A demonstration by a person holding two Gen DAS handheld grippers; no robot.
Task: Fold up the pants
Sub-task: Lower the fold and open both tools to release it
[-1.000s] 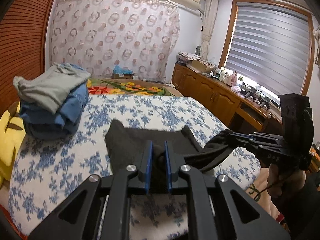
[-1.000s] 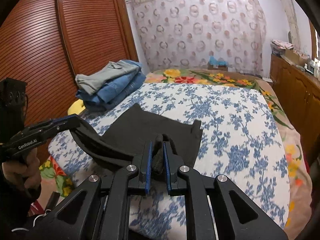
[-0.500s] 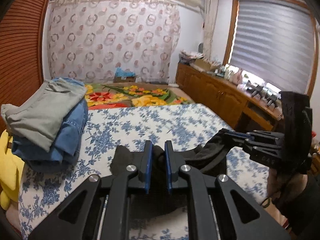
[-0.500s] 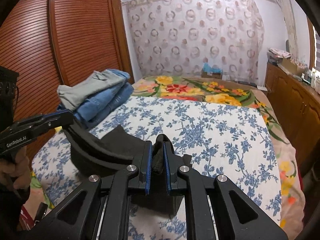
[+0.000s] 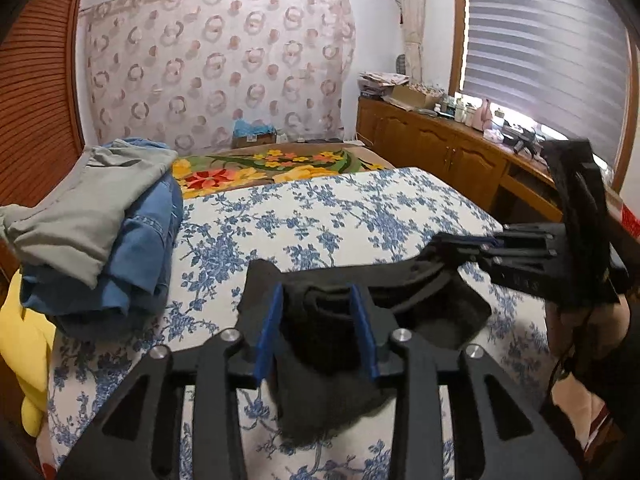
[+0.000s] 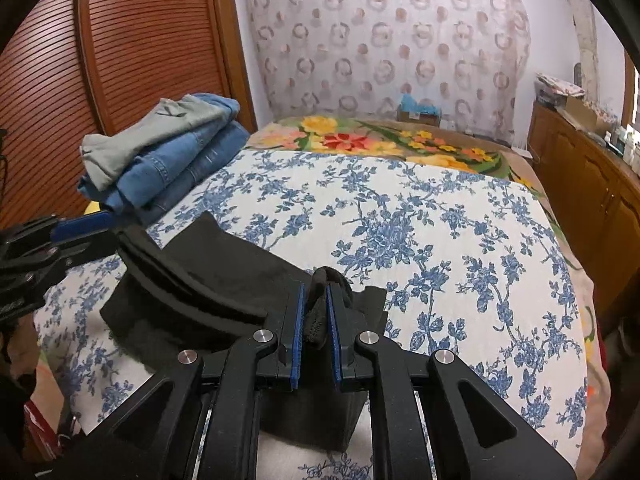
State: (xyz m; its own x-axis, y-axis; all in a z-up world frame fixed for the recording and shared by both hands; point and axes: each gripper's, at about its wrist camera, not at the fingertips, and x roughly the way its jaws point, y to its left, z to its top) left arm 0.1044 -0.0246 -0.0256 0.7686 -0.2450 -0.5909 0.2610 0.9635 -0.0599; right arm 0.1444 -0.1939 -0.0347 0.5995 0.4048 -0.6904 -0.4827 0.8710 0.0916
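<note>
A home bedroom: a bed (image 6: 440, 240) with a floral cover, folded clothes (image 6: 168, 152), a wooden wardrobe (image 6: 120, 60), curtains (image 5: 216, 68).

No text, label, brand, number or sign could be read in either view. On the side of the right gripper (image 5: 460, 246), as seen from the left wrist, a faint row of raised characters was made out just behind the jaws, but it was too blurred to be read. Nothing legible was found on the boxes and bottles on the wooden sideboard (image 5: 440, 152).
</note>
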